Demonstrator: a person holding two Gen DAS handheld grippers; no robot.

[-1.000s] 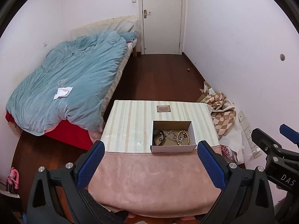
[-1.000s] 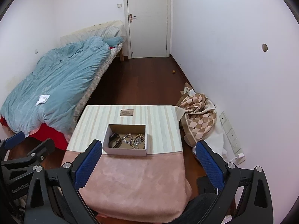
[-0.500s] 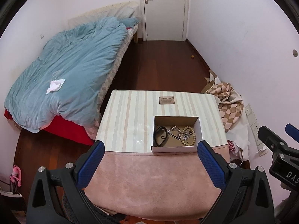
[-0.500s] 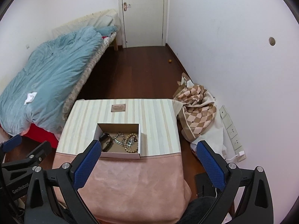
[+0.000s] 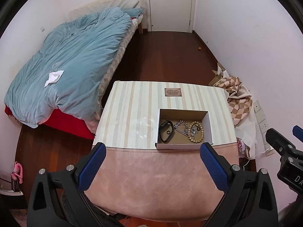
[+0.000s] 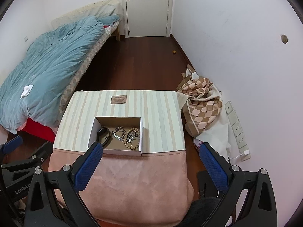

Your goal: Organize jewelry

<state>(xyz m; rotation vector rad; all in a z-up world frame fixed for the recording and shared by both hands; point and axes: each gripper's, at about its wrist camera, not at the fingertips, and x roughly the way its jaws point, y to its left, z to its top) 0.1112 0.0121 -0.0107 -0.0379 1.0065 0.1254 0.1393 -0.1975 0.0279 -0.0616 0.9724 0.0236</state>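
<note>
An open cardboard box [image 5: 209, 124] [image 6: 90, 130] sits on the striped table top, at the edge of a pink cloth [image 5: 157, 177] [image 6: 132, 181]. In it lie a black band [image 5: 166, 131] [image 6: 103, 135], a silver chain [image 5: 180, 127] [image 6: 118, 133] and a wooden bead bracelet [image 5: 197, 134] [image 6: 133, 139]. My left gripper [image 5: 153, 167] is open and empty, above the pink cloth, short of the box. My right gripper [image 6: 149, 166] is open and empty, above the cloth, its left finger overlapping the box's near left corner in view.
A small brown plaque [image 5: 172, 92] [image 6: 118, 99] lies on the striped table [image 5: 132, 113] behind the box. A bed with a blue duvet [image 5: 72, 64] stands to the left. A checkered cloth heap [image 6: 202, 104] lies by the right wall.
Both grippers have moved forward and tilted down toward the table; the box and jewelry look larger and nearer. Both stay open. Nothing on the table has moved.
</note>
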